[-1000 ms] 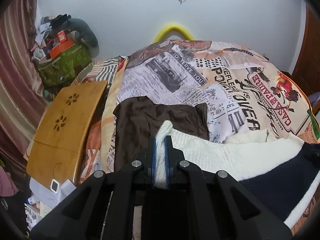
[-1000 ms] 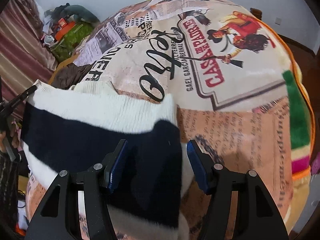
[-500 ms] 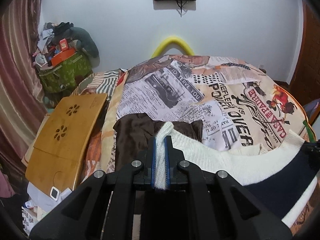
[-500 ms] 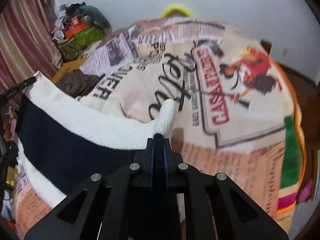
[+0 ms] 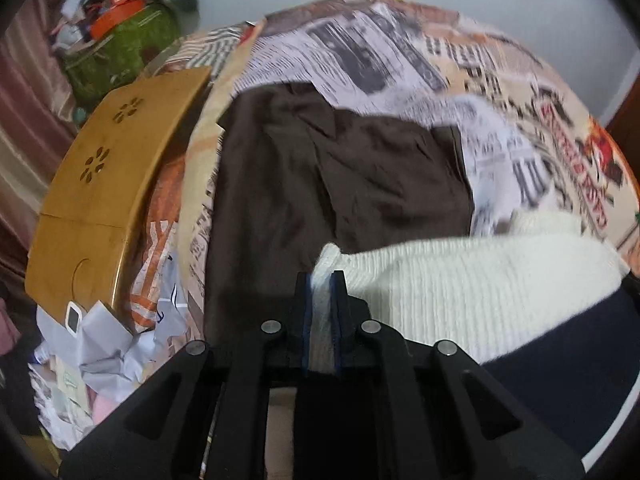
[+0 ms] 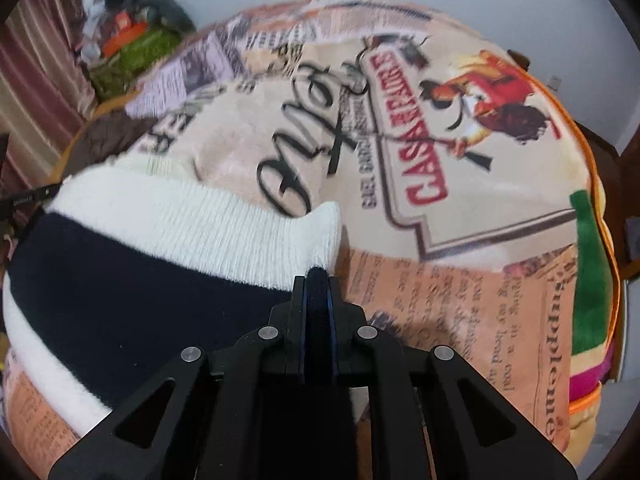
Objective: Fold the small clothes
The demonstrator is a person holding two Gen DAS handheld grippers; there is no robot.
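Observation:
A white knit sweater with a wide navy band (image 5: 480, 280) stretches between my two grippers over the bed. My left gripper (image 5: 322, 280) is shut on its white edge. My right gripper (image 6: 316, 280) is shut on the navy band of the sweater (image 6: 132, 276) near its right corner. A brown garment (image 5: 340, 176) lies flat on the bed just beyond the left gripper; it also shows in the right wrist view (image 6: 108, 140) at the far left.
The bed is covered by a printed newspaper-pattern blanket (image 6: 460, 184). A wooden lap table (image 5: 108, 184) lies off the bed's left side, with crumpled paper (image 5: 100, 356) below it. A green bag with clutter (image 5: 116, 48) stands in the far left corner.
The right gripper shut on the sweater's navy band about half a second ago. Both grippers then tilted down and moved forward with the sweater, nearer the brown garment.

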